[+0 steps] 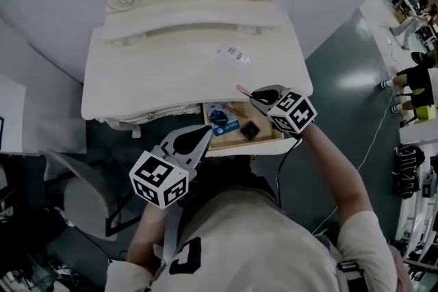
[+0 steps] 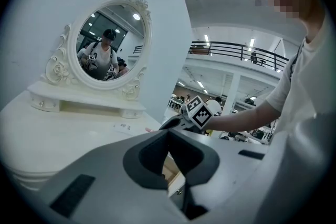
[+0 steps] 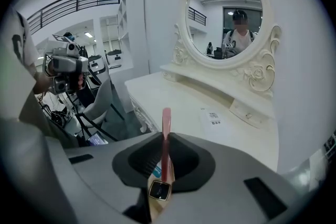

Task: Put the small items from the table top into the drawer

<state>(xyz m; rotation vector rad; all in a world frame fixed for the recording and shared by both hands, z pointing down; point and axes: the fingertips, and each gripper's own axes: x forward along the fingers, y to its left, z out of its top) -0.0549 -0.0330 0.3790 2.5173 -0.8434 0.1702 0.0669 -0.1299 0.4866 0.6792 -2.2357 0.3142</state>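
Pink stick (image 3: 166, 128) pinched upright in our right hand-held gripper (image 3: 166, 136), at front edge of counter (image 1: 171, 78), above open drawer (image 1: 233, 137). Drawer holds blue item (image 1: 220, 117) and black square case (image 1: 250, 130); its back part hidden under counter. White packet (image 1: 233, 56) on counter, print unreadable. Our left hand-held gripper (image 2: 169, 136) pressed together, empty.

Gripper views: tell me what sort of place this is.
Probably a big open lab or office hall, not a bedroom: the white dressing table and oval mirror stand with a railed mezzanine and work desks beyond.
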